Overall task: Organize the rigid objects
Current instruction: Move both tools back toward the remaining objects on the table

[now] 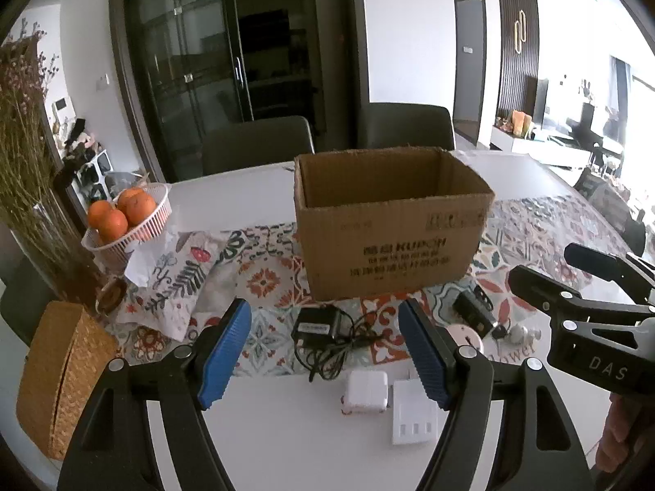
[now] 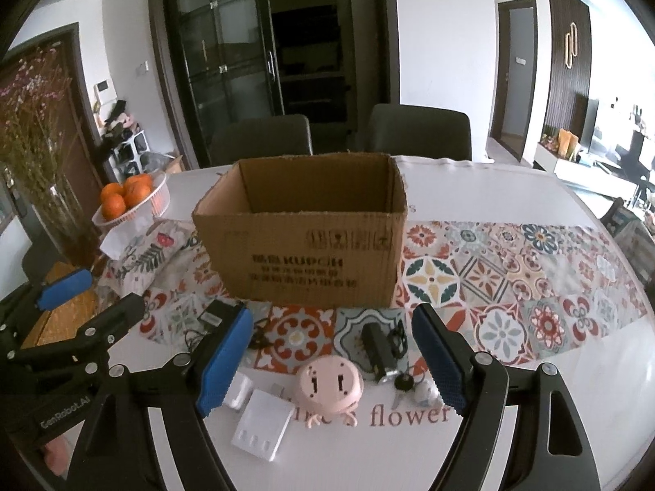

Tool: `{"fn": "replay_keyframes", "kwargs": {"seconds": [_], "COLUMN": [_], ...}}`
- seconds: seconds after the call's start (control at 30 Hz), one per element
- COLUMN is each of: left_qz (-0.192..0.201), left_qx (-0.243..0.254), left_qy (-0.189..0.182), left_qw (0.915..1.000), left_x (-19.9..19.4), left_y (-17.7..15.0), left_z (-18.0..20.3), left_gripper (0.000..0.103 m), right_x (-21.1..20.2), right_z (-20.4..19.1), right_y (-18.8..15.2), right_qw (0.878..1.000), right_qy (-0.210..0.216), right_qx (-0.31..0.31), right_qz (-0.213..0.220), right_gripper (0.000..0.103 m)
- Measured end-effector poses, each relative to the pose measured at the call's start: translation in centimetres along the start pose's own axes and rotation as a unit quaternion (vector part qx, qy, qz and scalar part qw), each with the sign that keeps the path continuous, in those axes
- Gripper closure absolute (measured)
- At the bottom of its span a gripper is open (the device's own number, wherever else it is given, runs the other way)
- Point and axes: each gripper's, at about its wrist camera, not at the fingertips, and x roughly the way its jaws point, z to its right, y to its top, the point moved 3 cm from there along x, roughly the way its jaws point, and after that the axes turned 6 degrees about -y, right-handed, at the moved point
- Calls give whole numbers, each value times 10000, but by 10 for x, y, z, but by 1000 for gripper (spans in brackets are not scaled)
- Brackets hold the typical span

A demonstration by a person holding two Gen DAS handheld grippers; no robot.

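Observation:
An open cardboard box (image 1: 389, 225) (image 2: 303, 245) stands on the patterned runner. In front of it lie a black power adapter with a tangled cord (image 1: 319, 327) (image 2: 215, 315), a white cube charger (image 1: 366, 393) (image 2: 239, 390), a white multi-port charger (image 1: 413, 413) (image 2: 262, 425), a pink round device (image 2: 329, 386), a black rectangular device (image 1: 473, 313) (image 2: 378, 347) and keys (image 2: 403, 386). My left gripper (image 1: 325, 352) is open and empty above the adapter. My right gripper (image 2: 331, 360) is open and empty above the pink device.
A white basket of oranges (image 1: 123, 215) (image 2: 131, 198), a floral pouch (image 1: 180, 282) and a woven box (image 1: 61, 376) sit at the left by a vase of dried flowers (image 1: 24, 155). Two chairs (image 1: 258, 143) stand behind the table.

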Motion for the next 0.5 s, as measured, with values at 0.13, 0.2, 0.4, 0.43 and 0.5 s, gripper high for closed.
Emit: {"fn": "replay_keyframes", "kwargs": {"seconds": [0.13, 0.2, 0.4, 0.43, 0.5], "left_qz": [-67, -134, -372, -412, -475], "left_qx": [-8, -40, -102, -116, -130], "left_qy": [-35, -81, -167, -183, -210], "left_qw": [10000, 9999, 9991, 9989, 9986], "left_x": [2, 4, 15, 17, 20], "left_y": [-12, -17, -37, -39, -44], "left_z": [1, 2, 4, 4, 5], "left_gripper": [29, 29, 29, 29, 29], "right_x": [1, 3, 14, 16, 19], "right_z": [-1, -1, 0, 0, 0], "right_y": [-11, -17, -33, -36, -42], "right_qw": [10000, 10000, 9997, 9996, 9995], "right_qy": [19, 65, 84, 88, 103], "right_qx": [-6, 3, -6, -14, -12], "right_qz": [4, -38, -214, -256, -314], "right_gripper": [22, 22, 22, 22, 22]}}
